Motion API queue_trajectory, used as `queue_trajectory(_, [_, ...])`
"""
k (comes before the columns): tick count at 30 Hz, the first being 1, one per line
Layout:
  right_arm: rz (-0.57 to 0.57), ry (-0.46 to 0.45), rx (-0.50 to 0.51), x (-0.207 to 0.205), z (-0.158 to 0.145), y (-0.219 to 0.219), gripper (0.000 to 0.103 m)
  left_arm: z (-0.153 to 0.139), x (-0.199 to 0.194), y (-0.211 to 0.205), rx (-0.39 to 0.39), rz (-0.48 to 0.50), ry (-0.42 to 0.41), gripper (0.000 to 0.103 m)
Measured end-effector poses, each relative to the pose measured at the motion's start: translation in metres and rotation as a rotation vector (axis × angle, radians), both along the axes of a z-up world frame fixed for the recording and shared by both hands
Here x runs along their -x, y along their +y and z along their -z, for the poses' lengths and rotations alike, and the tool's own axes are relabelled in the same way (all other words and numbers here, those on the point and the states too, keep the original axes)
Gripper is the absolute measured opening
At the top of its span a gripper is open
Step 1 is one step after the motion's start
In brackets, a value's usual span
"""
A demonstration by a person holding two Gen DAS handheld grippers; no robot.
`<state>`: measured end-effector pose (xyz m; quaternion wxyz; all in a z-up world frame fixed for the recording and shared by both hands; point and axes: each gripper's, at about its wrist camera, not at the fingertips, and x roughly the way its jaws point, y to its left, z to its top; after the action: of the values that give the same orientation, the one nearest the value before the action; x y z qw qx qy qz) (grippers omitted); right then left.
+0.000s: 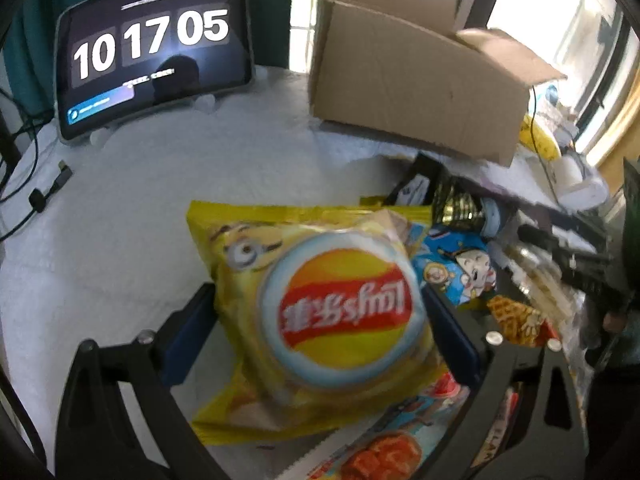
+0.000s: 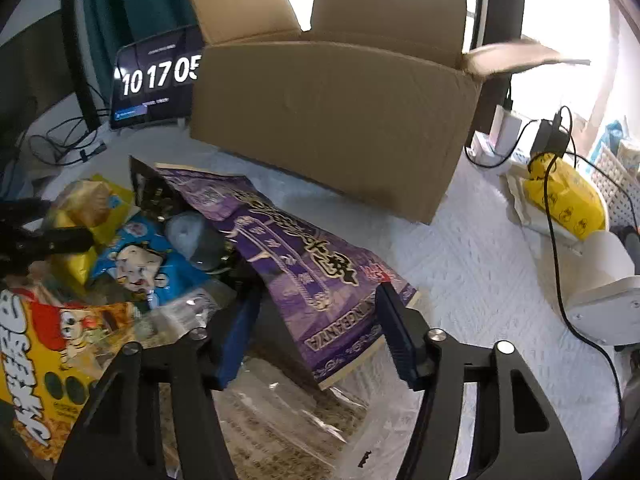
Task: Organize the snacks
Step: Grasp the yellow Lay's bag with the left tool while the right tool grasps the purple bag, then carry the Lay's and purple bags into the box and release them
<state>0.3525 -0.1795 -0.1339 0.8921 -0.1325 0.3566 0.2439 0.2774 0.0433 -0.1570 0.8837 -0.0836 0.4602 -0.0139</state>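
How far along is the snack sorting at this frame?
Done: nothing shows as packed; the cardboard box stands open, its inside hidden. In hand: the left gripper straddles the yellow Lay's chip bag, the right gripper straddles the purple snack bag; a firm grip on either is unclear. Left: the blue cartoon packet and yellow-orange snack bag lie piled on the table.

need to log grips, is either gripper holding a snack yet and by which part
Cannot be told. The left gripper straddles the yellow chip bag at mid-body; the right gripper straddles the purple packet's near end.
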Motion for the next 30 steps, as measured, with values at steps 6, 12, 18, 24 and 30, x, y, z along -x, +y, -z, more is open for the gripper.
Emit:
queue_trajectory(6, [0.027,-0.046,0.007,-0.006,-0.006,-0.001,0.026,0.0,-0.001,0.001,0.013,0.027,-0.014,0.085])
queue_trajectory(12, [0.032,-0.085,-0.011,-0.009,-0.013,-0.001,0.005,-0.005,0.005,0.0,0.031,0.048,-0.054,0.075])
queue_trajectory(18, [0.099,-0.174,-0.112,0.001,-0.046,-0.018,0.0,-0.024,0.015,0.0,0.039,0.047,-0.137,0.074])
queue_trajectory(24, [0.118,-0.246,-0.185,0.019,-0.083,-0.027,0.0,-0.053,0.024,0.004,0.042,0.048,-0.234,0.074])
queue_trajectory(30, [0.116,-0.292,-0.237,0.033,-0.116,-0.029,0.0,-0.091,0.025,0.003,0.014,0.069,-0.327,0.074])
